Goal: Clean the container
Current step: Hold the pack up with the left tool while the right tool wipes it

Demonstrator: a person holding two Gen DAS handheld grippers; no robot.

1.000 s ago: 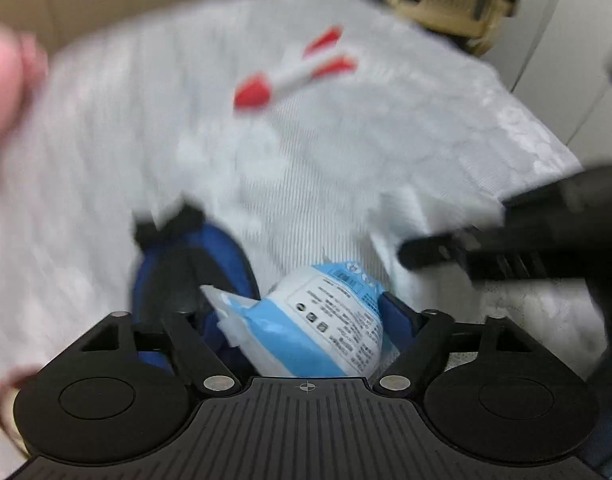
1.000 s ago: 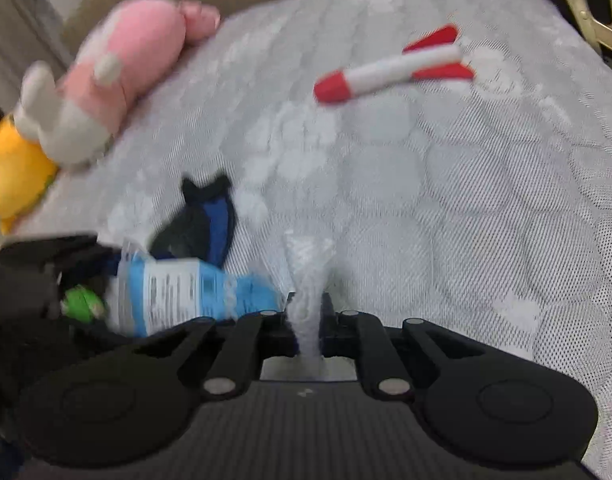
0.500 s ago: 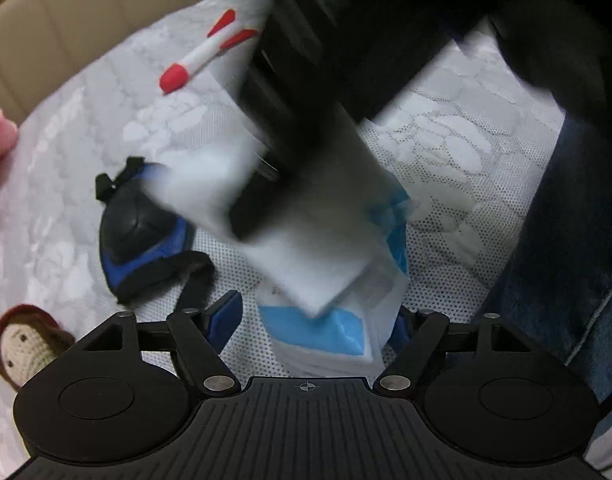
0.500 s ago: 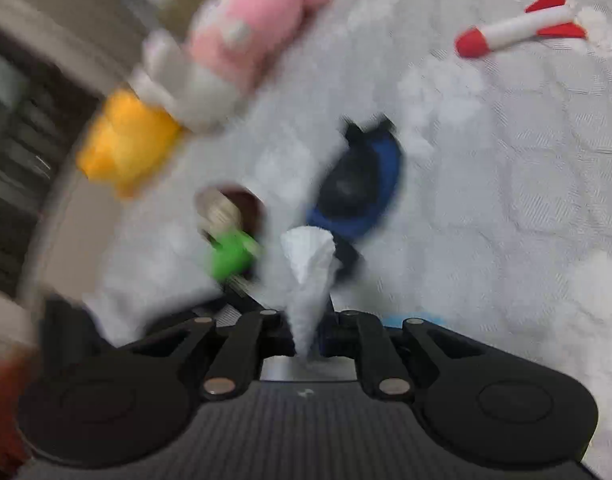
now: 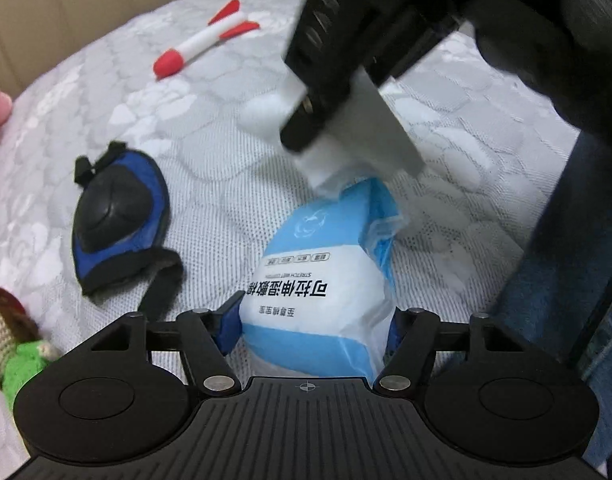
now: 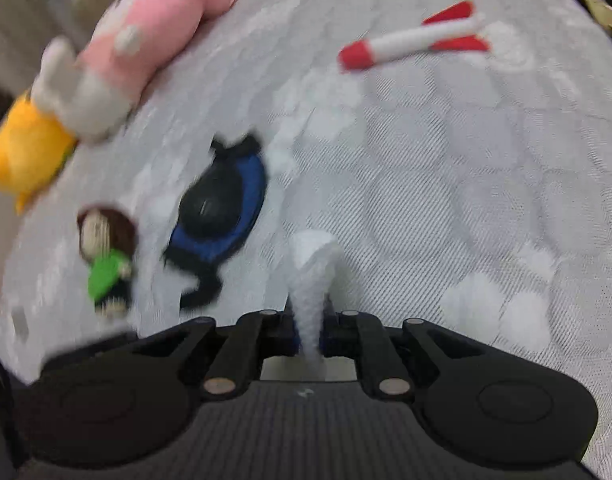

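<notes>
My left gripper (image 5: 312, 328) is shut on a blue and white wet wipe pack (image 5: 326, 280) and holds it over the quilted grey mattress (image 5: 210, 152). A white wipe (image 5: 358, 136) comes out of the pack's far end. My right gripper shows there from the side (image 5: 302, 136), above the pack, holding that wipe. In the right wrist view my right gripper (image 6: 309, 332) is shut on the white wipe (image 6: 312, 276), which sticks out past the fingertips. No container is in view.
On the mattress lie a blue and black knee pad (image 5: 114, 220), a red and white toy rocket (image 5: 206, 44), a crocheted doll in green (image 6: 106, 256) and a pink and yellow plush toy (image 6: 106, 56). A cardboard wall (image 5: 46, 12) stands behind. A leg in jeans (image 5: 586, 260) is at the right.
The right gripper has pulled the wipe up and out of the pack. The left gripper has kept its hold on the pack and tilted it so its printed face shows.
</notes>
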